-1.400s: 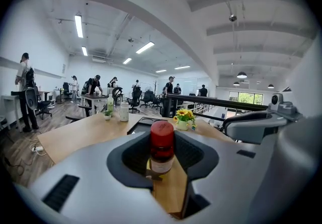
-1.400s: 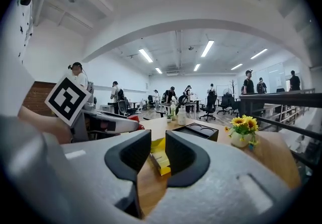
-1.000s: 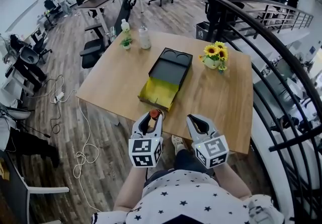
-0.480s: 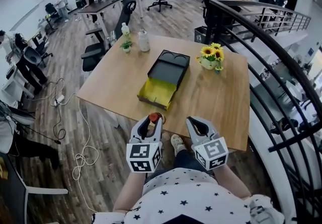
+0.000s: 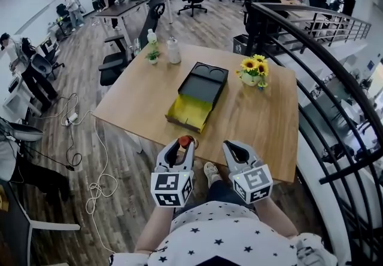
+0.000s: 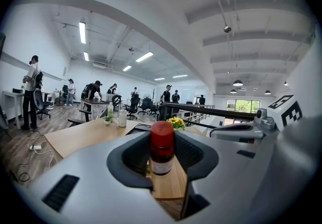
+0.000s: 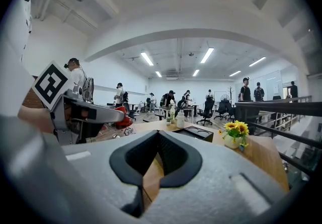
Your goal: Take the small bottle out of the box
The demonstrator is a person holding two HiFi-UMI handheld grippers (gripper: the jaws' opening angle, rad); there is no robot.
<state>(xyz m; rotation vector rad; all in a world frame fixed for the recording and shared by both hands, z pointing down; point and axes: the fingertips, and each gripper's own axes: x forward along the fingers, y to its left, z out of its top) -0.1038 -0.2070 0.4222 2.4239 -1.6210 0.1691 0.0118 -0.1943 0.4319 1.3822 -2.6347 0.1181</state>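
Observation:
A small dark bottle with a red cap (image 6: 162,147) stands upright between the jaws of my left gripper (image 5: 182,144), which is shut on it just off the table's near edge. In the head view the red cap of the small bottle (image 5: 185,139) shows at the jaw tips. The black box (image 5: 200,86) lies open on the wooden table (image 5: 263,127), its yellow-lined tray (image 5: 188,113) pulled out toward me. My right gripper (image 5: 234,150) is beside the left one, shut and empty; the right gripper view shows its jaws (image 7: 157,162) meeting with only table behind them.
A pot of sunflowers (image 5: 254,69) stands right of the box. A clear bottle (image 5: 173,50), a green-capped bottle (image 5: 152,37) and a small plant (image 5: 153,54) stand at the table's far left corner. A black railing (image 5: 323,61) runs along the right. Office chairs and people fill the background.
Both grippers have kept their pose at the table's near edge; the view has shifted slightly. The left still holds the bottle.

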